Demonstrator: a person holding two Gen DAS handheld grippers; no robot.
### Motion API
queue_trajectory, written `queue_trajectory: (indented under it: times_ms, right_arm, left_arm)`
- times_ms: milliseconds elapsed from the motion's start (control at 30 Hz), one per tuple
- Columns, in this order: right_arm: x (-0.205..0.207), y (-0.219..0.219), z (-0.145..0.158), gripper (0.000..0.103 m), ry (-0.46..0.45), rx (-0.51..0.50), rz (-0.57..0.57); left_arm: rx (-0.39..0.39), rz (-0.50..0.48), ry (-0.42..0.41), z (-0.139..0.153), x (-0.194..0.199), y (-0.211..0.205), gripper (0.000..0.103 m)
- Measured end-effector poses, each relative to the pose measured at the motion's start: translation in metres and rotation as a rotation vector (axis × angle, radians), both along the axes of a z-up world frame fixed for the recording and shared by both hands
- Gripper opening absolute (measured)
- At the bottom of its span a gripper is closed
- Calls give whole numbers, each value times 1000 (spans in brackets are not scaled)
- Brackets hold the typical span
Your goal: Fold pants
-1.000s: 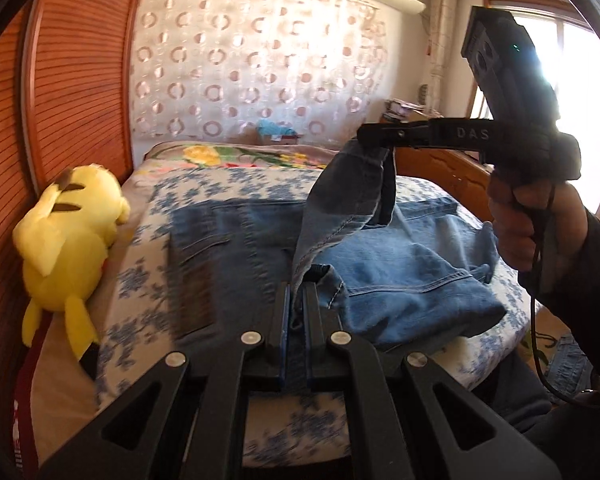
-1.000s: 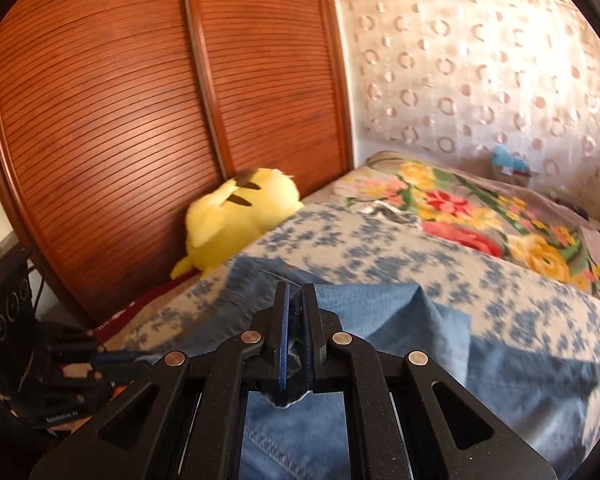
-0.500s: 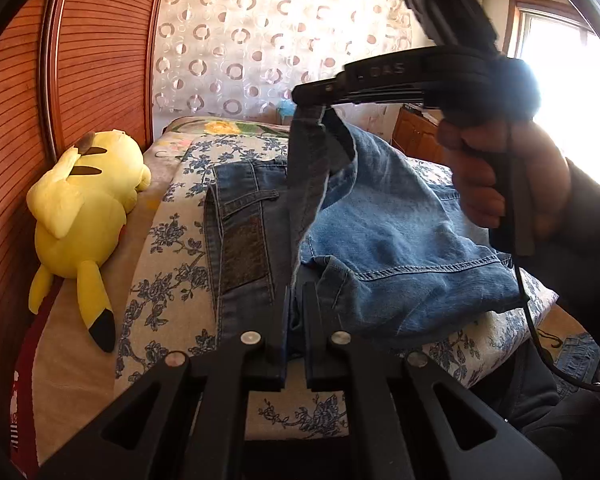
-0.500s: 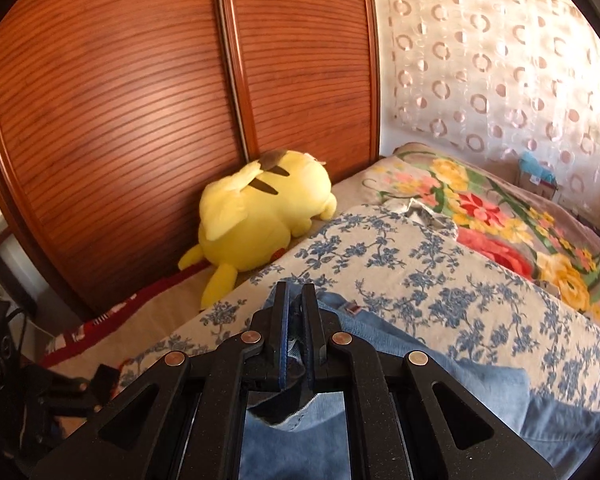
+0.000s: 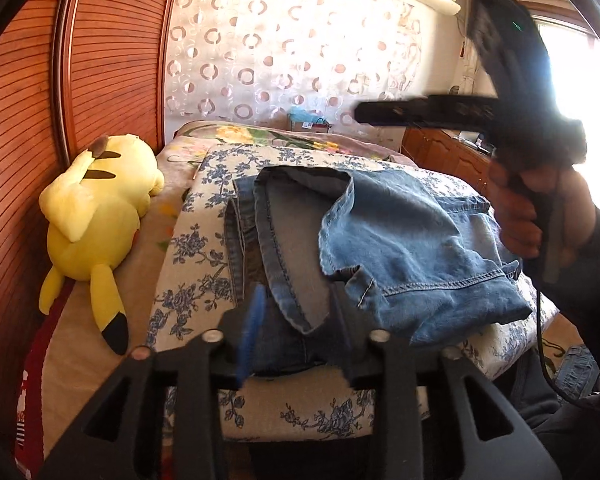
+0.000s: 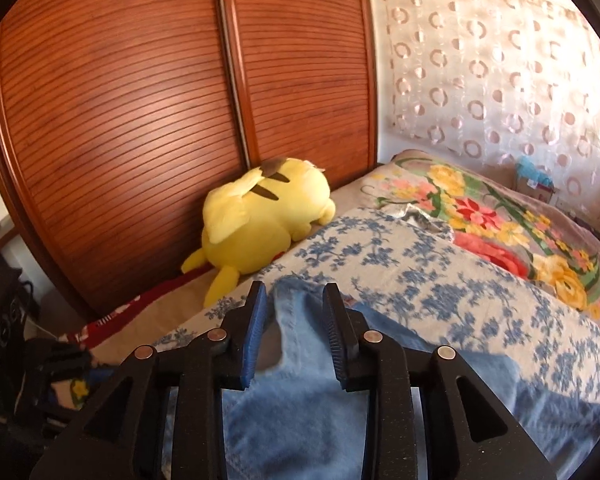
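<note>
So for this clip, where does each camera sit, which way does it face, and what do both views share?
Left wrist: sits on the left gripper, looks along its parted fingers across the folded blue denim pants toward the circle-patterned curtain; the right hand and right gripper show at the right.
Right wrist: sits on the right gripper, faces the reddish wooden slatted wardrobe; denim lies between its parted fingers.
Shared: pants, yellow plush toy, blue-flowered bedcover, curtain, wardrobe.
</note>
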State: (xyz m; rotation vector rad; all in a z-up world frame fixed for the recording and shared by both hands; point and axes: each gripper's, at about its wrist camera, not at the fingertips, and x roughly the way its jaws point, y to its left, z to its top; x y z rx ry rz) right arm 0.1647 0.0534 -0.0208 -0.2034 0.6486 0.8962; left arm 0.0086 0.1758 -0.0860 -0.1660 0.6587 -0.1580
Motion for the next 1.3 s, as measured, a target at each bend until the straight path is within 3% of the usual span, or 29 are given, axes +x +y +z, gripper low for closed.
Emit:
queue_trajectory:
  times_ms: [167, 533, 867, 1100, 1300]
  right_arm:
    - [-13, -37, -7, 35, -1, -10, -47]
    - [-34, -125, -52, 40, 46, -82, -184]
    - [-40, -163, -76, 42, 51, -122, -267]
    - [-42, -170, -88, 43, 65, -87, -296]
    - [-47, -176, -92, 44, 85, -63, -310]
  left_arm:
    - [11, -23, 12, 1, 11, -9, 43]
    - [24, -85, 25, -3, 31, -40, 43]
    - [45, -40, 96, -22, 43, -46, 43]
    - [63, -68, 70, -18, 32, -50, 12]
    - [23, -48, -23, 2, 5, -39, 7]
